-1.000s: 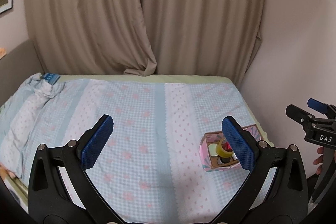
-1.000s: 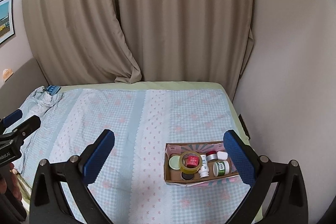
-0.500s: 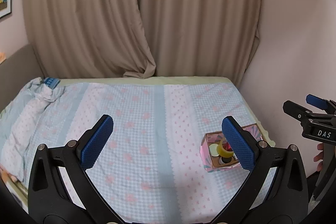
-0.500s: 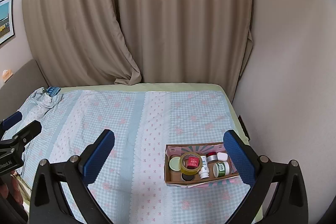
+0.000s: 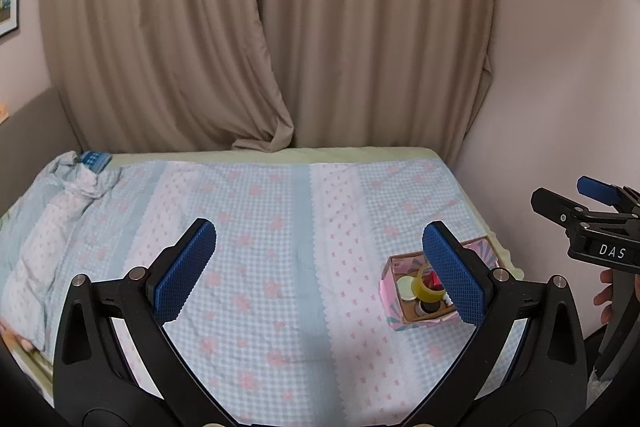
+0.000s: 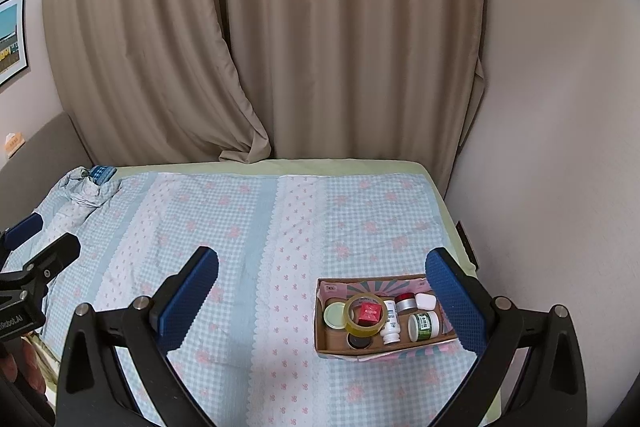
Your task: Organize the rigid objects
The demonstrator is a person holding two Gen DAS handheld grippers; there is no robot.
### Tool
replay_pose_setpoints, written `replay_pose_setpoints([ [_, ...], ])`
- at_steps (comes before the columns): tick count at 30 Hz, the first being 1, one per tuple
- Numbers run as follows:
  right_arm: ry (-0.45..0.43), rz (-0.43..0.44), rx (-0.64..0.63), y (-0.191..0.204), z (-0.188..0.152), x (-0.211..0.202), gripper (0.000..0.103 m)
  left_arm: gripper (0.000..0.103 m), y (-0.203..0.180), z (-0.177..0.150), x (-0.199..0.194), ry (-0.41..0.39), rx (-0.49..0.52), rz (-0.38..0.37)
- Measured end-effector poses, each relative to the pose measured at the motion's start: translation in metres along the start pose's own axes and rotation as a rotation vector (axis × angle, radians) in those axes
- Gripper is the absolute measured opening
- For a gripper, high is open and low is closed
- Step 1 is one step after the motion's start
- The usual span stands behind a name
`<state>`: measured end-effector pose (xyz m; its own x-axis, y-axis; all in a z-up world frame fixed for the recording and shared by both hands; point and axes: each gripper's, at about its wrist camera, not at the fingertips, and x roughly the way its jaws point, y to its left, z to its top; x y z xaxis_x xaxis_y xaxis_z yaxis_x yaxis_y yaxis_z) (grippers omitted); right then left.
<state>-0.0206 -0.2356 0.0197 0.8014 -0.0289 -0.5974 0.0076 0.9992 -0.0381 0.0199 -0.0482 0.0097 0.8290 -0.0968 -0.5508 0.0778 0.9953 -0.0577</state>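
With both the left claw (image 5: 320, 267) and right claw (image 6: 326, 297) spread apart and empty above the bed (image 6: 248, 227), approach the box (image 6: 332, 345) near its right edge squarely.

1. Your left tool (image 5: 320, 277) is held out in front of you with its blue-padded fingers (image 5: 185, 269) spread wide, nothing between them.
2. Your right tool (image 6: 332, 297) is likewise held level, its two fingers (image 6: 454, 301) spread wide and gripping nothing.
3. From the left wrist view, your right tool shows at the right edge, with your right hand (image 5: 606, 297) wrapped on its handle.
4. From the right wrist view, your left tool shows at the left edge, your left hand (image 6: 24, 367) beneath it.
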Motion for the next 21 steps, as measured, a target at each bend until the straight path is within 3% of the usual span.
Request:
replay_pose_setpoints([
  [21, -0.007, 0.005, -0.007, 0.0026, 0.0077, 0.0094, 0.103, 0.103, 0.0058, 0.0044, -0.0006, -0.026, -0.015, -0.006],
])
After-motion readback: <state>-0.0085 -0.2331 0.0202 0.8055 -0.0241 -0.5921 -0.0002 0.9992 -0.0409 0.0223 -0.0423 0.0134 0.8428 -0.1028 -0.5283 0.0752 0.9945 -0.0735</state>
